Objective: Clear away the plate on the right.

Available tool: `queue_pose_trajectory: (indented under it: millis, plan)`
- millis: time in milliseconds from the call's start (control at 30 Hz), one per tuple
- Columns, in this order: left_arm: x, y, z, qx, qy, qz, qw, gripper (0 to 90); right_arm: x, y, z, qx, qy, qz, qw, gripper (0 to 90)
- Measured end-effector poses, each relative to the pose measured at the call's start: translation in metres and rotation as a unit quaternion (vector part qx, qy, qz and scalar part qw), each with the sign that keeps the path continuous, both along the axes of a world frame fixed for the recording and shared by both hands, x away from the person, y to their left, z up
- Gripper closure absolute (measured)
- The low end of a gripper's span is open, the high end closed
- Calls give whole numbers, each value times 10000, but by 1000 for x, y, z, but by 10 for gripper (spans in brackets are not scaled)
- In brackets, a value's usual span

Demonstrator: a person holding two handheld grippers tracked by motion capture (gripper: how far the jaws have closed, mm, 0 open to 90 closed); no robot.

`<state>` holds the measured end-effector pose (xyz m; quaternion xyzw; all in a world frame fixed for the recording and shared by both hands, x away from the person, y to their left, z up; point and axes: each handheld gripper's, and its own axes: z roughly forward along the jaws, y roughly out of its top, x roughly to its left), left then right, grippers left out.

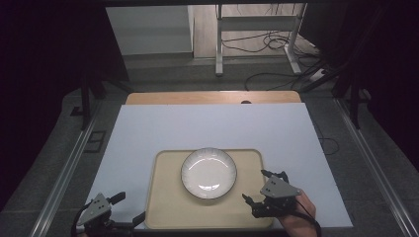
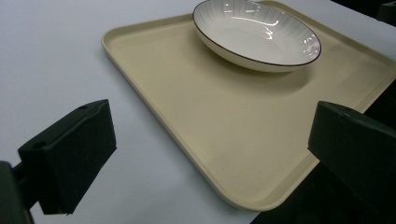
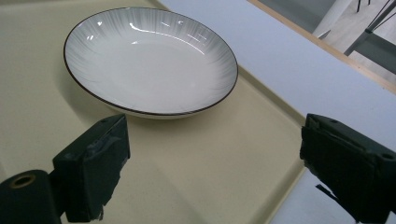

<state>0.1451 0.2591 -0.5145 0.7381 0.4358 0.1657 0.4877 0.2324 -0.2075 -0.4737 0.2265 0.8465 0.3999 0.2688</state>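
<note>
**Plate sitting on the tray, both grippers empty**

Closest to me, right gripper (image 1: pixel 259 186) hangs over the tray's right edge, jaws spread, holding nothing. Left gripper (image 1: pixel 129 209) gapes too. That glossy white round ceramic plate (image 1: pixel 208 172) with a thin dark rim sits on the beige plastic tray (image 1: pixel 168 197).

Each black hand-held gripper (image 1: pixel 258 186) carries a grey three-cornered plate, blocky black jaws and a trailing cable.

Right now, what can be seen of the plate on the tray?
The plate is round, shallow and glossy white, probably ceramic, with fine grey lines fanning in from a thin dark rim. It is empty and sits upright, flat on the beige tray, toward the tray's far middle. Neither tool touches it; the right tool is nearest.
</note>
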Motion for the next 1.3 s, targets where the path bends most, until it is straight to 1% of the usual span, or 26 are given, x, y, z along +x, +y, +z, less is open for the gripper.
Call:
queue_pose_trajectory:
  millis: [167,400,600,700,800,967,1067,1300]
  plan:
    - [0,0,0,0,-5,-1,10000,6,0,-6,-1,135,99,-63,9998,75]
    - [0,0,0,3,-5,-4,10000,6,0,-13,-1,218,147,-150,9995,65]
    - [0,0,0,7,-9,-8,10000,6,-1,-17,-1,237,209,-199,9993,55]
    - [0,0,0,9,-9,-11,10000,6,-2,-18,-1,230,196,-194,9994,47]
    - [0,0,0,8,-12,-10,10000,6,-4,-19,-1,218,184,-245,9993,38]
    - [0,0,0,12,-10,-11,10000,6,-6,-24,1,268,240,-300,9989,25]
    - [0,0,0,6,-7,-8,10000,6,-8,-28,3,353,284,-333,9984,20]
    - [0,0,0,6,-4,-8,10000,6,-10,-38,3,423,318,-432,9977,12]
